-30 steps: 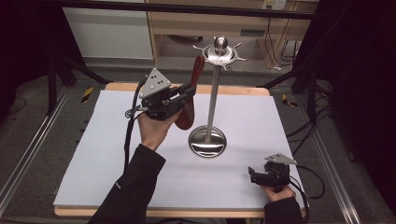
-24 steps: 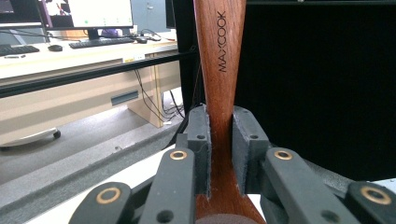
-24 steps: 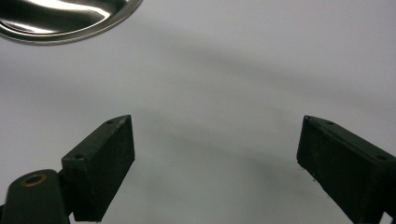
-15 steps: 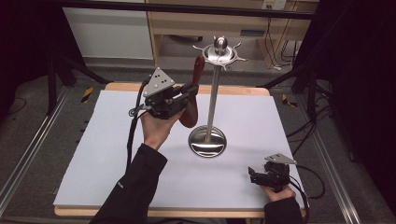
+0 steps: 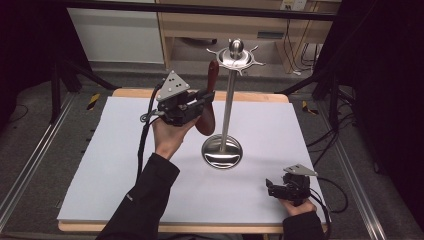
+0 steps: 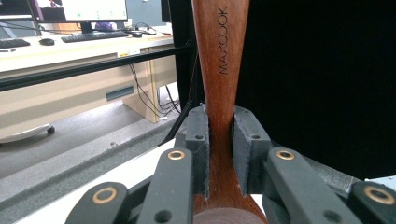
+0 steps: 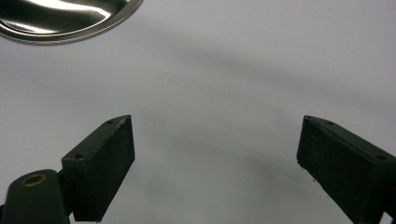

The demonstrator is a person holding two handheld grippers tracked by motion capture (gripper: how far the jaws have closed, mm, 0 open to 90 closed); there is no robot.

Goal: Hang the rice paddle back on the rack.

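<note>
The wooden spoon (image 6: pixel 219 70) runs off the left gripper view's top edge, its bowl unseen.

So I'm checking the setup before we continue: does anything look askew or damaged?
Nothing stands out. The steel hook stand is upright on the white mat; the brown wooden spoon sits squarely in the left gripper.

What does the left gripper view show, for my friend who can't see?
Two black tongs squeeze the narrow neck of a reddish-brown wooden spoon that points straight up, with MAYCOOK printed on its handle. Behind are a pale wooden desk and darkness.
</note>
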